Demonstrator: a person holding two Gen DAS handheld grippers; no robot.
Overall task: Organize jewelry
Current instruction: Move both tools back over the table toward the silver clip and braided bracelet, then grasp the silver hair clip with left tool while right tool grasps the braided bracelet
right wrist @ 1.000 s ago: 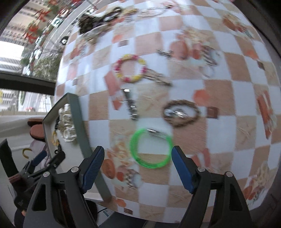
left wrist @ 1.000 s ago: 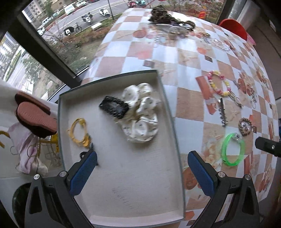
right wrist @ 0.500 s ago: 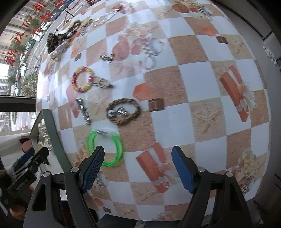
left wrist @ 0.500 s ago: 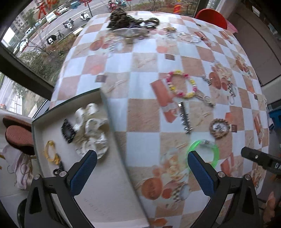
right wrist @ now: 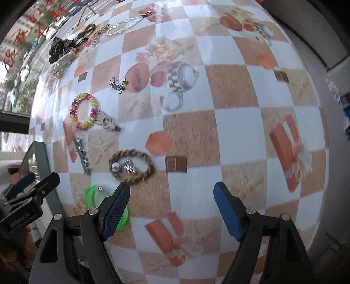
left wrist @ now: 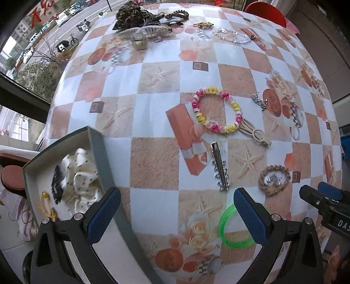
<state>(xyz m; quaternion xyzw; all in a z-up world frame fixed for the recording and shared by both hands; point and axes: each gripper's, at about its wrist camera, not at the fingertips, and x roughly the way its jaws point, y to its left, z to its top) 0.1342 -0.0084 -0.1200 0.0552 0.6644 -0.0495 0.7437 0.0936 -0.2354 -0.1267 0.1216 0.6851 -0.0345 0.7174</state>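
Observation:
My left gripper point(left wrist: 175, 207) is open and empty above the table, just right of the grey tray point(left wrist: 98, 144). The tray holds a white dotted scrunchie point(left wrist: 81, 174), a black hair clip point(left wrist: 55, 183) and a yellow ring point(left wrist: 44, 202). A green bangle point(left wrist: 229, 231) lies by my left gripper's right finger. A silver clip point(left wrist: 219, 168), a rope bracelet point(left wrist: 274, 179) and a pink and yellow bead bracelet point(left wrist: 216, 109) lie further out. My right gripper point(right wrist: 171, 207) is open and empty, over the table right of the rope bracelet point(right wrist: 131, 166) and the green bangle point(right wrist: 91, 195).
More jewelry is piled at the far edge: a dark scrunchie point(left wrist: 133, 13), a clear claw clip point(left wrist: 148, 32) and a crystal chain point(left wrist: 231, 36). A small silver charm point(right wrist: 117, 85) and a keyring point(right wrist: 108, 123) lie mid-table. A window is on the left.
My left gripper has swung right, from over the tray to over the table near the green bangle. My right gripper has moved right, away from the bangle.

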